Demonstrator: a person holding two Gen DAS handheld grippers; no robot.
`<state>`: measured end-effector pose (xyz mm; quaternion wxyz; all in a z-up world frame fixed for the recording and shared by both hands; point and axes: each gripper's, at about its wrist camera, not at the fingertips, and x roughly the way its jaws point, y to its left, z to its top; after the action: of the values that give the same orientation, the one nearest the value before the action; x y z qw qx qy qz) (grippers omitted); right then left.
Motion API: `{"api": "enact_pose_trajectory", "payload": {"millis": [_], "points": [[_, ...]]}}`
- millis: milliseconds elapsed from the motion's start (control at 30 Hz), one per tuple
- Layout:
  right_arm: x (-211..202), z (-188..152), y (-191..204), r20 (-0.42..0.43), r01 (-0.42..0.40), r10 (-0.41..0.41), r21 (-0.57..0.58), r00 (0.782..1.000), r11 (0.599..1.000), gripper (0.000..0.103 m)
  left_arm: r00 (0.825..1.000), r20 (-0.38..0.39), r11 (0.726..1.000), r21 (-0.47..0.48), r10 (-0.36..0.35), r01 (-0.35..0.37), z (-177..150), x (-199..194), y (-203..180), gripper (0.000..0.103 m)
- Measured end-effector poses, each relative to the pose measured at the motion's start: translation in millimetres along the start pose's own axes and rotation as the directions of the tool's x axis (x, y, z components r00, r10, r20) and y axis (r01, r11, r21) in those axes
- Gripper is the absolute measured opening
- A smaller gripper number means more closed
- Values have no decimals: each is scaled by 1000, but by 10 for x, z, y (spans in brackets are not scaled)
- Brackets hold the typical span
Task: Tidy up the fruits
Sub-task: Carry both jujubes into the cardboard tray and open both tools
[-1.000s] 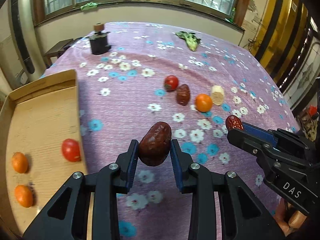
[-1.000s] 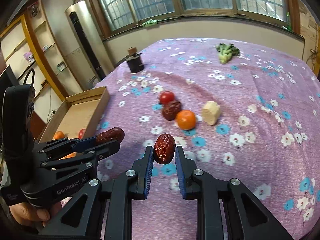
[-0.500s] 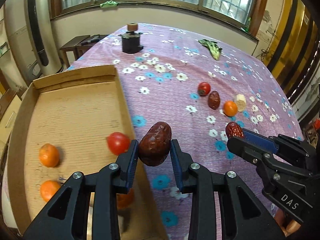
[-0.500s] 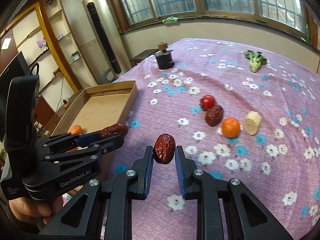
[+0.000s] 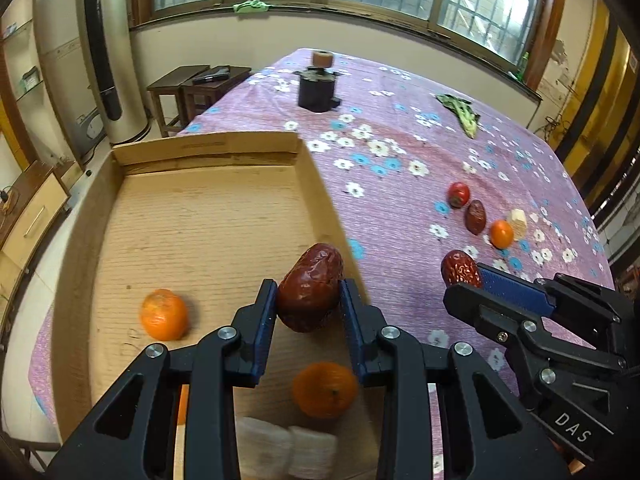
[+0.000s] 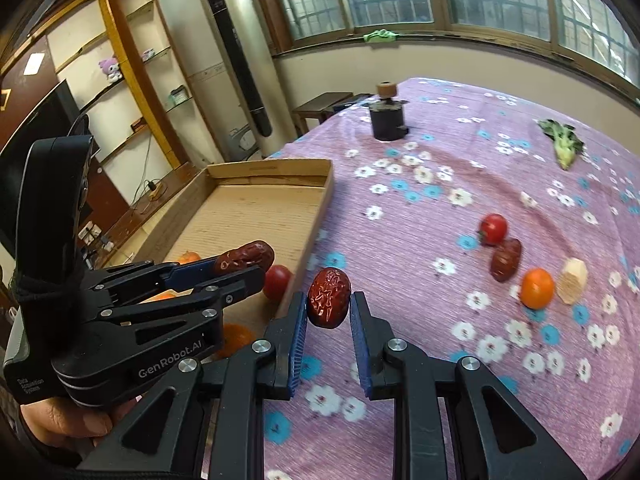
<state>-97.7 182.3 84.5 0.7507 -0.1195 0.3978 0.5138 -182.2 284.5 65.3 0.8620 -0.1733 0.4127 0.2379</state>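
Note:
My left gripper (image 5: 308,308) is shut on a dark red jujube (image 5: 311,293) and holds it above the right edge of the cardboard tray (image 5: 200,152). The tray holds oranges (image 5: 164,314) (image 5: 325,389) and a tomato (image 6: 277,282). My right gripper (image 6: 329,312) is shut on a smaller red jujube (image 6: 329,297) above the cloth just right of the tray; it shows in the left wrist view (image 5: 460,270). On the cloth lie a tomato (image 6: 493,229), a jujube (image 6: 506,260), an orange (image 6: 537,288) and a pale chunk (image 6: 573,280).
The table has a purple flowered cloth (image 6: 440,184). A black jar with a cork (image 6: 386,118) stands at the far side and a green vegetable (image 6: 562,144) lies far right. White round pieces (image 5: 288,448) lie at the tray's near end. Stools (image 5: 192,84) and a tower unit (image 6: 240,60) stand beyond the table.
Both grippers have moved left with their jujubes. The left one now hangs over the tray's right edge, and the right one has come close beside the tray.

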Motion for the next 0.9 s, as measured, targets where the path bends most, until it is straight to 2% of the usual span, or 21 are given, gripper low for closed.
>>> {"api": "enact_pose_trajectory", "payload": {"millis": [600, 900], "points": [[519, 286, 341, -59, -73, 71, -42, 996, 996, 22, 997, -4, 993, -88, 74, -75, 154, 46, 577, 30], [943, 455, 488, -120, -86, 77, -71, 990, 994, 22, 992, -53, 986, -115, 112, -118, 277, 253, 787, 30]]}}
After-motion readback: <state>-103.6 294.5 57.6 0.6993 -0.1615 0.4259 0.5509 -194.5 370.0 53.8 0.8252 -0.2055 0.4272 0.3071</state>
